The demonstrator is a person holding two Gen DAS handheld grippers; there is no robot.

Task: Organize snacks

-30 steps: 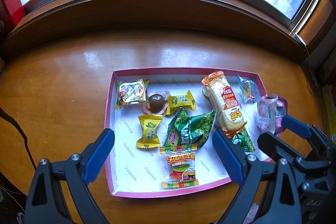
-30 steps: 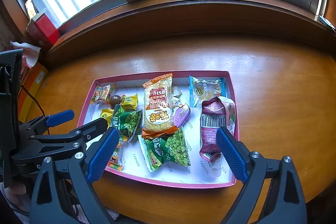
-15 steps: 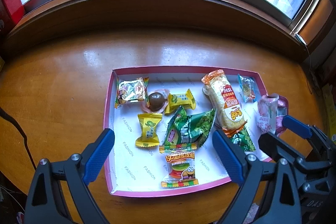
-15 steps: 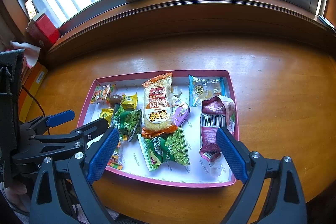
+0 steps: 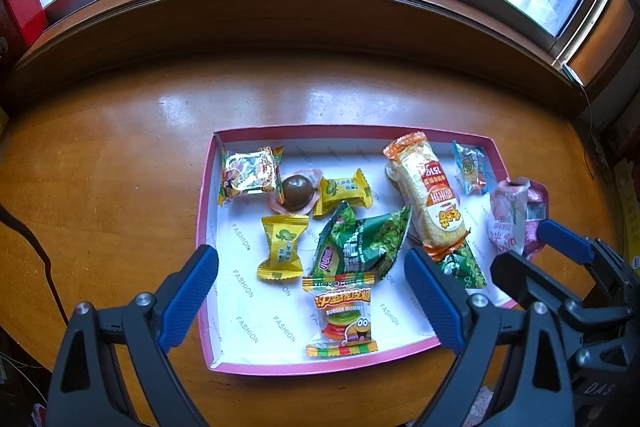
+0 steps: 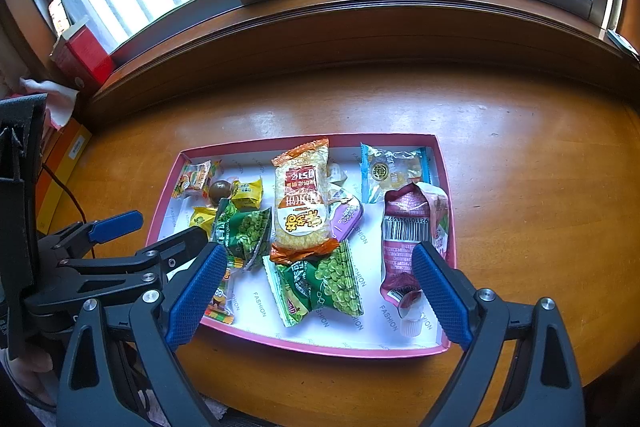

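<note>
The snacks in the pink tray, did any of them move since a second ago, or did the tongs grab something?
Nothing visibly changed. The left tongs and right tongs hover open over the shallow pink-rimmed cardboard tray, holding nothing. The long orange rice-cracker packet, the green pea bag and the burger gummy packet lie where they were.

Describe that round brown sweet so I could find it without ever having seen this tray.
Find the pink-rimmed tray on the wooden table. In its far-left part, between a shiny foil packet and a yellow wrapped candy, lies the brown ball. It alone is round, in clear pinkish wrap.
</note>
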